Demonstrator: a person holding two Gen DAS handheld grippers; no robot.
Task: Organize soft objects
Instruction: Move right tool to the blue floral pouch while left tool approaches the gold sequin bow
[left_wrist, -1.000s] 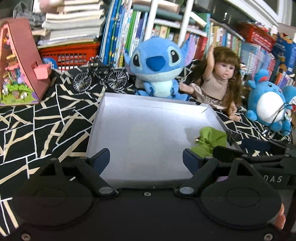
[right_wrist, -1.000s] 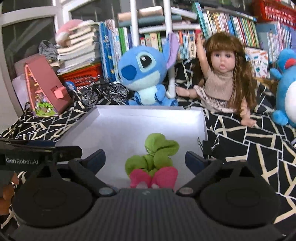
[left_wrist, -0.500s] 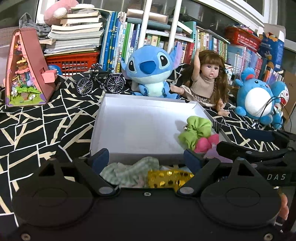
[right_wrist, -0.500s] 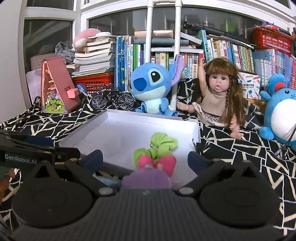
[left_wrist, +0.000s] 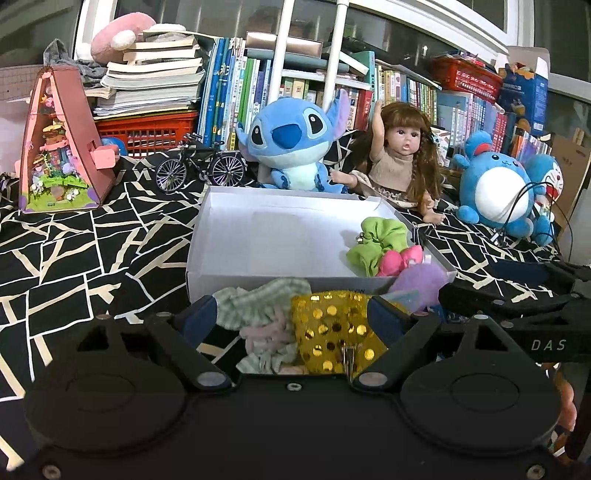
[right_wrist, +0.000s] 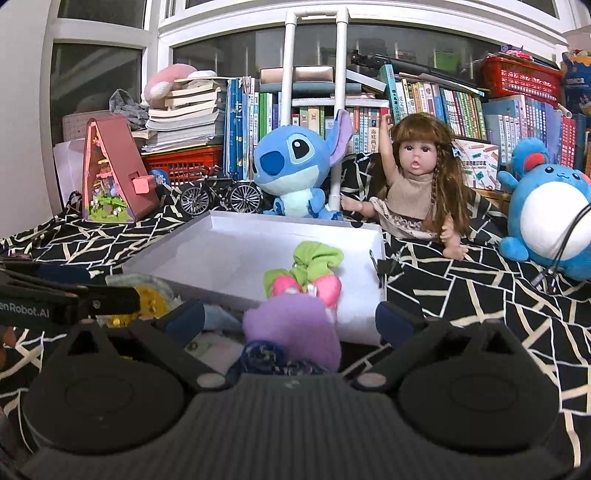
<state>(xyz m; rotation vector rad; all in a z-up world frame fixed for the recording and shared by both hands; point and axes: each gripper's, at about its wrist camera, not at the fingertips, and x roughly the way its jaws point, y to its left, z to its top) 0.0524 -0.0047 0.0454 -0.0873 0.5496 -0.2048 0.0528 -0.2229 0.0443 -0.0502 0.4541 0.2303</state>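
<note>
change: both grippers have pulled back from the white box (left_wrist: 273, 236) toward the near pile | left gripper (left_wrist: 288, 314) open over gold pouch (left_wrist: 332, 325) | right gripper (right_wrist: 291, 317) just widened, purple plush (right_wrist: 295, 325) between jaws (ungripped) | box holds green scrunchie (left_wrist: 376, 240), pink bow (left_wrist: 400, 258); next pick likely

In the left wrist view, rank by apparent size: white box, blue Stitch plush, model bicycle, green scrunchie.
1. white box
2. blue Stitch plush
3. model bicycle and green scrunchie: look alike in size; the scrunchie lies nearer the camera, so unranked.
</note>
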